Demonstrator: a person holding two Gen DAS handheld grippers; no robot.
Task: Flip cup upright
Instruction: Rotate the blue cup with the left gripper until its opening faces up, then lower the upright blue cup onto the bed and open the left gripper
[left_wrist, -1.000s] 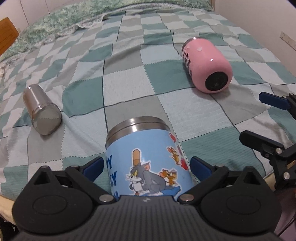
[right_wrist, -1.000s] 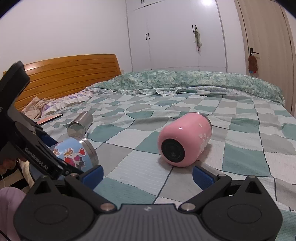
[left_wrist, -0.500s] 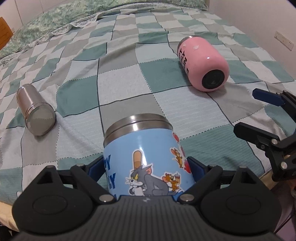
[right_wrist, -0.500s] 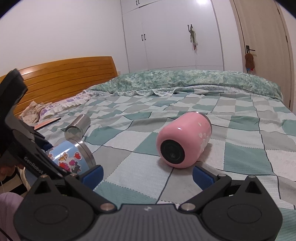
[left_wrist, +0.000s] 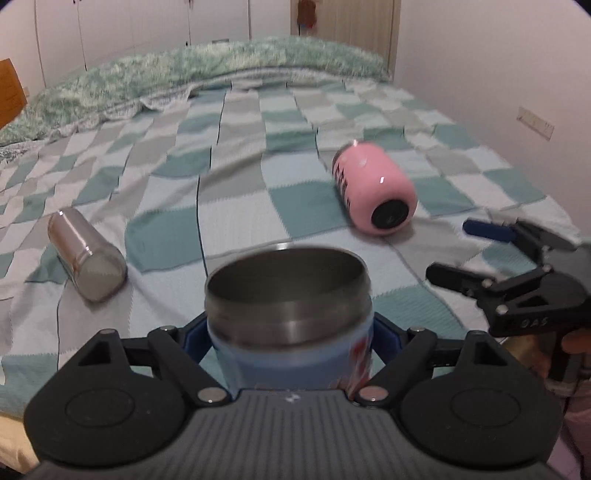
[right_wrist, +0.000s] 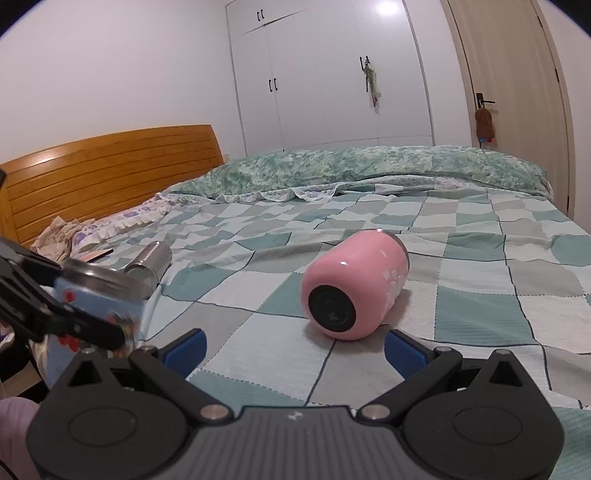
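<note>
My left gripper (left_wrist: 288, 341) is shut on a light blue cartoon cup (left_wrist: 291, 350) with a steel rim, held near the bed's front edge with its open mouth tilted up and away. It also shows at the left of the right wrist view (right_wrist: 98, 301). A pink cup (left_wrist: 375, 194) lies on its side on the checked blanket, base toward me, also in the right wrist view (right_wrist: 354, 288). A steel cup (left_wrist: 86, 254) lies on its side at the left. My right gripper (right_wrist: 295, 345) is open and empty, short of the pink cup.
The bed is covered by a green and grey checked blanket (left_wrist: 258, 177) with a rolled quilt (right_wrist: 369, 166) at the far side. A wooden headboard (right_wrist: 103, 173) stands at the left. A wall (left_wrist: 498, 74) runs along the right.
My left gripper has tipped the blue cup so its mouth now faces up and away, and the view has risen. The right gripper has barely moved.
</note>
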